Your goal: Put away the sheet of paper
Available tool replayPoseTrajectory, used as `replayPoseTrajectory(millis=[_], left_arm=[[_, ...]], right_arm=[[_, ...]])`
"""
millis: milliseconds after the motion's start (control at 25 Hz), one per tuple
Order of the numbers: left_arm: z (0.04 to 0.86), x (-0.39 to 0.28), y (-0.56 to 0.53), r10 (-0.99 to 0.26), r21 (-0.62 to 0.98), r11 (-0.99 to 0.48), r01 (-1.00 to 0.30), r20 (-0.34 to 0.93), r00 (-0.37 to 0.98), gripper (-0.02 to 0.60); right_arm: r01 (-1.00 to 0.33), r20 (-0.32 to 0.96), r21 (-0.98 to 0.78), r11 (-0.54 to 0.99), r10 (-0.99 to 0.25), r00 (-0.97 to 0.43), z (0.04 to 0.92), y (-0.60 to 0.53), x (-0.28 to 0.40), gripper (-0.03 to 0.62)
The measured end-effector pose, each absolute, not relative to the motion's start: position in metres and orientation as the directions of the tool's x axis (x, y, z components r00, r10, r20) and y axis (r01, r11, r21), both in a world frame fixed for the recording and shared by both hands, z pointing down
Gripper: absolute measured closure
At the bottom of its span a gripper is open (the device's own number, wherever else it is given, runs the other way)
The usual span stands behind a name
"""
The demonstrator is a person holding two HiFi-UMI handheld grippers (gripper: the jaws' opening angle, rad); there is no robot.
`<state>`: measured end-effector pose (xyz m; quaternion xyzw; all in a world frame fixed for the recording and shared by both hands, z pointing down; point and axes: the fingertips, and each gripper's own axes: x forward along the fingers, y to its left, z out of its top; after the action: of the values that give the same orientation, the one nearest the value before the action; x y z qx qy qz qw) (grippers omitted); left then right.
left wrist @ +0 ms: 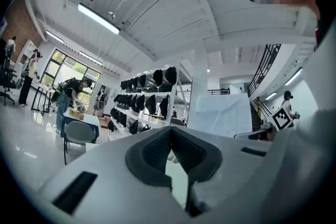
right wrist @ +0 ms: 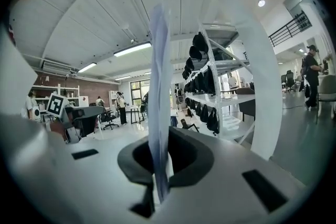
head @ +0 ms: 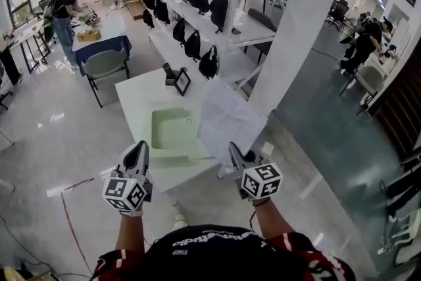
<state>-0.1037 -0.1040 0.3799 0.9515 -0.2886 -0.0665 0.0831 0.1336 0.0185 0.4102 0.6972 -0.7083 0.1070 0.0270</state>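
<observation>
- Sheet of paper (head: 227, 118) stands edge-up above the white table's (head: 141, 99) near right corner, pinched at its lower edge by the right gripper's (head: 235, 153) 2 clenched jaws.
- Left gripper (head: 139, 153) reaches out level beside it, its jaws seemingly closed tip to tip and empty.
- Green tray (head: 172, 131) lies on the table ahead.
- Open floor lies to the left, and a white pillar (head: 296, 29) stands near on the right.

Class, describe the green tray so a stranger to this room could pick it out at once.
Find the white table beside the big white pillar. On its near half, just ahead of the left gripper, lies the tray. It alone is pale green, a shallow rectangle, unlike the small black frame at the far end and the white sheet of paper in the right gripper.
</observation>
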Motion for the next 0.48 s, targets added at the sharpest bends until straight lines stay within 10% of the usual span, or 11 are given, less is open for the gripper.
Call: replayPoseTrajectory(millis=[480], left_arm=[[0.390,-0.070,-0.188,-0.502,0.175,-0.856,-0.487,-0.051,0.863,0.577]], right_arm=[[-0.991,0.226,-0.134,-0.003,-0.974,-0.028,0.427,-0.052,0.135,0.589]])
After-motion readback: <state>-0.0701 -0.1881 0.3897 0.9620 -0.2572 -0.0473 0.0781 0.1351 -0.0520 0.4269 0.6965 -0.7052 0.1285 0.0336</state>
